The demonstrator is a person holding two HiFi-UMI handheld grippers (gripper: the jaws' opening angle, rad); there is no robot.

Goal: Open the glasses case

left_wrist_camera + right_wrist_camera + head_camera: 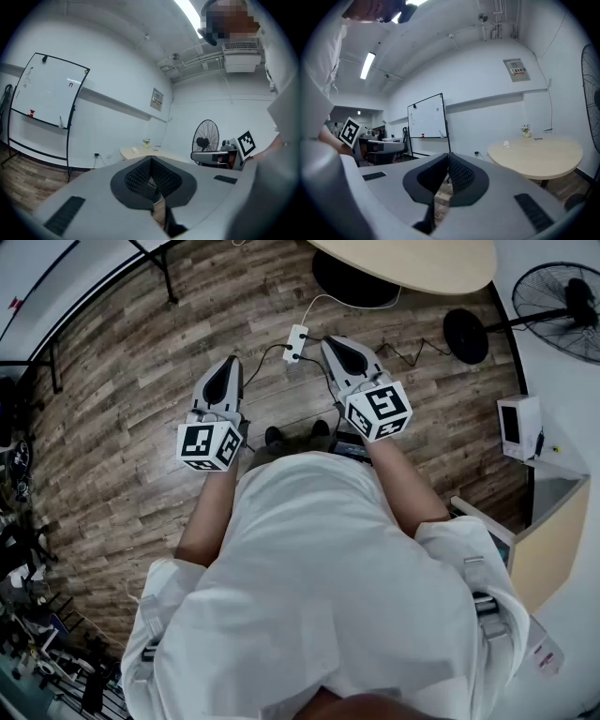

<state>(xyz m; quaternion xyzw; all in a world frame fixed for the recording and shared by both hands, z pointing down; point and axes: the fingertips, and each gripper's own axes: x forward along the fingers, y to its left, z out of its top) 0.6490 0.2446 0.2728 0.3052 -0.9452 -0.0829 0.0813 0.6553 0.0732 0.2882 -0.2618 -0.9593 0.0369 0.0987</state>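
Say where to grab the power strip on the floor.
Grip the power strip across its narrow width, coming down from above. It lies flat on the floor, long and slim, with a white cable off the far end and black leads plugged in, so the long sides look freest.

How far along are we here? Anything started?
Done: nothing visible; no glasses case shows in any view. In hand: nothing; left gripper and right gripper are both shut and empty, held out over the wood floor. Left: everything. Find the case, perhaps over at the round table ahead, then open it.
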